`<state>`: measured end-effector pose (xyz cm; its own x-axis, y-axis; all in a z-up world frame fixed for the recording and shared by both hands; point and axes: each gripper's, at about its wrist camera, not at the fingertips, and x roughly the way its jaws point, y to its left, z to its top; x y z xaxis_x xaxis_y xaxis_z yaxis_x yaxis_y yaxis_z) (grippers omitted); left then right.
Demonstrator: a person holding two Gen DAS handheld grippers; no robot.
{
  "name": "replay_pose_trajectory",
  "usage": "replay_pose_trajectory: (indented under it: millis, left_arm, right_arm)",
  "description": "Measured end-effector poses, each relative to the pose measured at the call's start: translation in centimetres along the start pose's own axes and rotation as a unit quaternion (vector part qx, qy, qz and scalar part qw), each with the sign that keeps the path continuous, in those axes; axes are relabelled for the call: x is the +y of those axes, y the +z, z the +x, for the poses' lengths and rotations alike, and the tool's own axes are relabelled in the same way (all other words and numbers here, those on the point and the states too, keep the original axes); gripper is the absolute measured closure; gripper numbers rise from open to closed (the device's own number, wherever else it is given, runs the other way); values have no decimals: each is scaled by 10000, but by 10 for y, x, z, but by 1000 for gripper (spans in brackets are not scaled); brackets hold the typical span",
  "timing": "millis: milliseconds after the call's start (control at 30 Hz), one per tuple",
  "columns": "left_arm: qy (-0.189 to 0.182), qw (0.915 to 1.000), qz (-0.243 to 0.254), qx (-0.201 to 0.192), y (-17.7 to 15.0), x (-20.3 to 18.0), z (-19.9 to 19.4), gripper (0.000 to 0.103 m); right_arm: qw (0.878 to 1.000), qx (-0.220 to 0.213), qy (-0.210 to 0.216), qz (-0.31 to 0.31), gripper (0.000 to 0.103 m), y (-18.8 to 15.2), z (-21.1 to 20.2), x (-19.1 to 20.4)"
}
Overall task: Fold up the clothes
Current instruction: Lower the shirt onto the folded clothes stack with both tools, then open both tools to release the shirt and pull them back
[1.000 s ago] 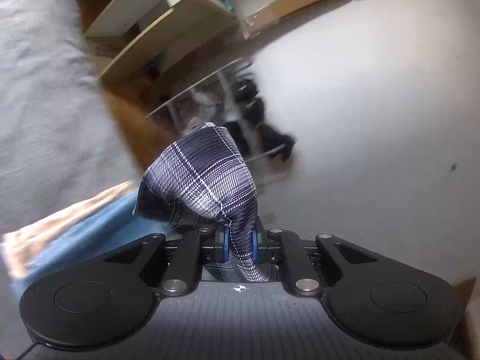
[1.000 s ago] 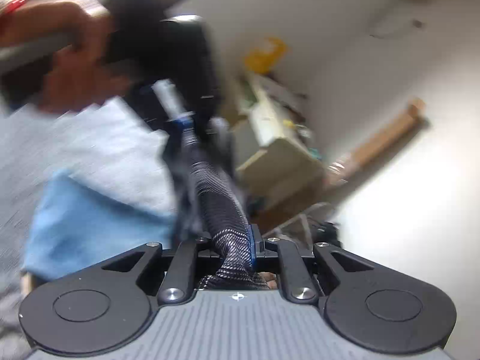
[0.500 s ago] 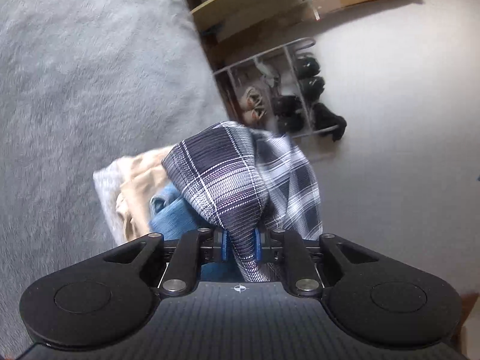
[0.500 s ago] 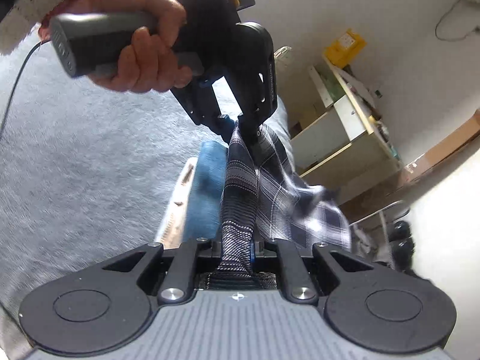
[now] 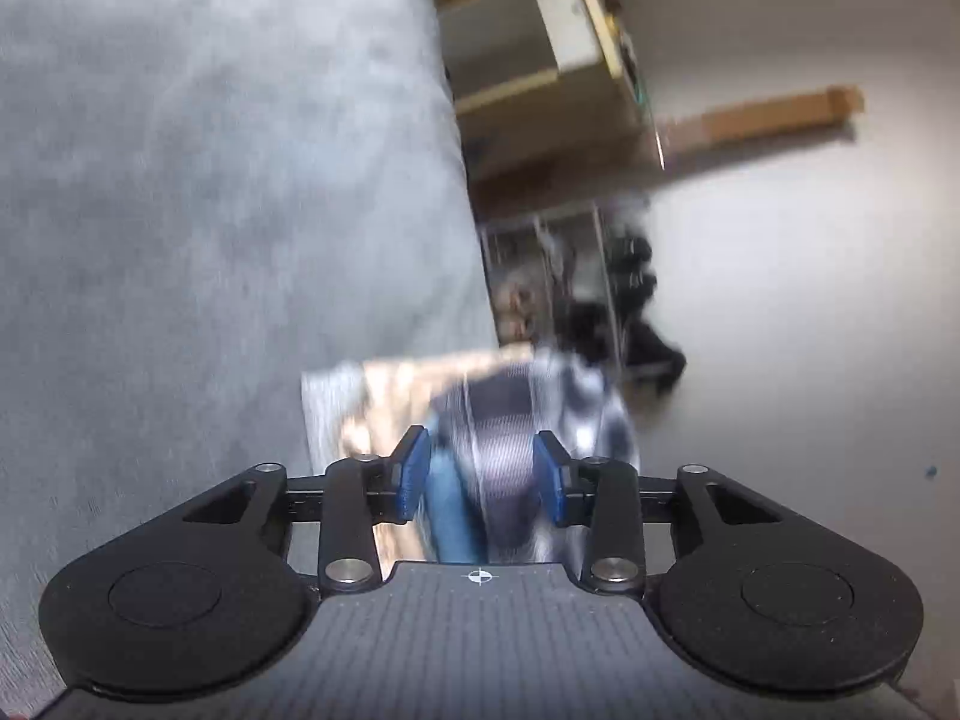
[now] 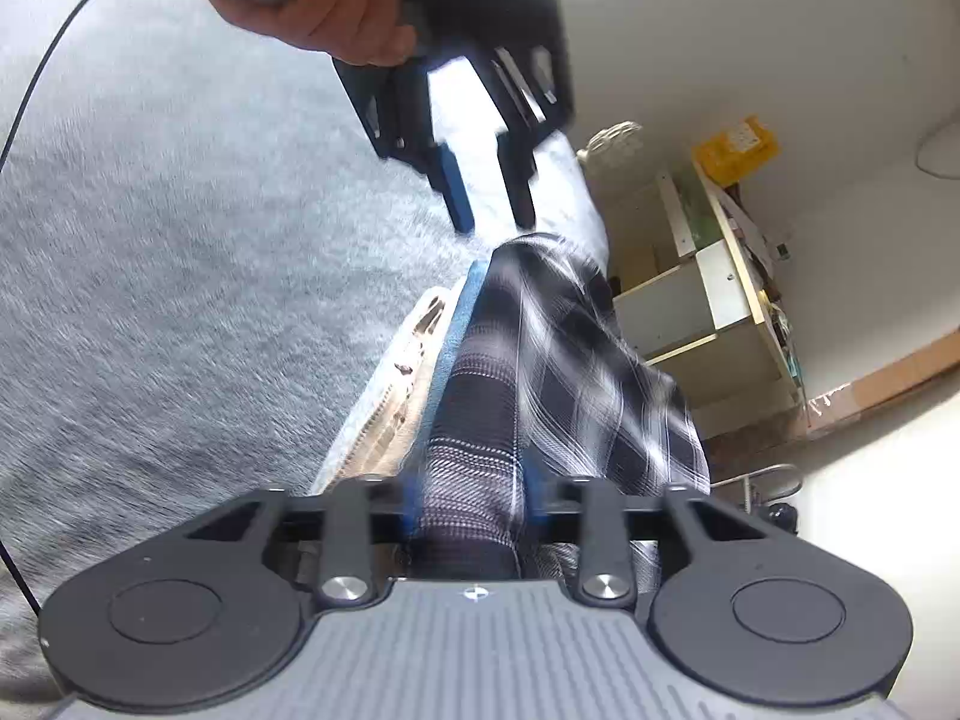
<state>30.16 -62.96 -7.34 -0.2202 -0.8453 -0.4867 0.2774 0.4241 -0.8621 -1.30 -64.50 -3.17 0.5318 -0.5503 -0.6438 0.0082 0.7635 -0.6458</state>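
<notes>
Two hand-held grippers (image 5: 480, 474) (image 6: 468, 501); one plaid garment (image 6: 540, 372).

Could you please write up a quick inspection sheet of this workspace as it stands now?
Surface: grey fuzzy blanket.
Job's things: dark plaid cloth garment lying on a stack of folded blue cloth and beige cloth.
Clutter: nothing seen.
Grippers: left gripper jaws open, above the plaid; right gripper jaws apart around the plaid.
Cables: black cable over the blanket.
Surroundings: pale wooden shelf unit, metal shoe rack, long cardboard piece.
</notes>
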Motion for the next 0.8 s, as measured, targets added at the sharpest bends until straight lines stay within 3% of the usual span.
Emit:
replay_pose_trajectory:
  millis: [100,233,300,367,467,500,633,800]
  left_arm:
    - [377,9977,523,-198,9,-23,11,65]
    - [928,9849,1455,-96,6,-52,43,64]
    - [1113,9798,1660,-58,1,-58,56,64]
    - [1139,9798,1644,-67,-2,-59,64,64]
    - [1105,9832,1449,-90,-1,-53,62,62]
    - [1115,9834,1428,-82,-1,-51,62,61]
    - [1125,9853,1284,-55,0,-47,63,59]
    - [1142,9869,1126,-146,-4,-49,65,64]
  right_arm:
    - [9950,-192,150,968,57,-8,-19,-37]
    - [9730,-471,99,2259,56,-23,-14,-112]
    - [9587,-573,471,2747,56,-32,4,-152]
    - [9273,-864,1407,3358,56,-49,11,-187]
    - [8597,-1236,2834,4066,56,-75,16,-230]
    - [8607,-1278,2790,4063,56,-81,12,-232]
    - [8885,-1010,1891,4058,54,-94,28,-237]
    - [8754,-745,2022,4327,56,-93,85,-246]
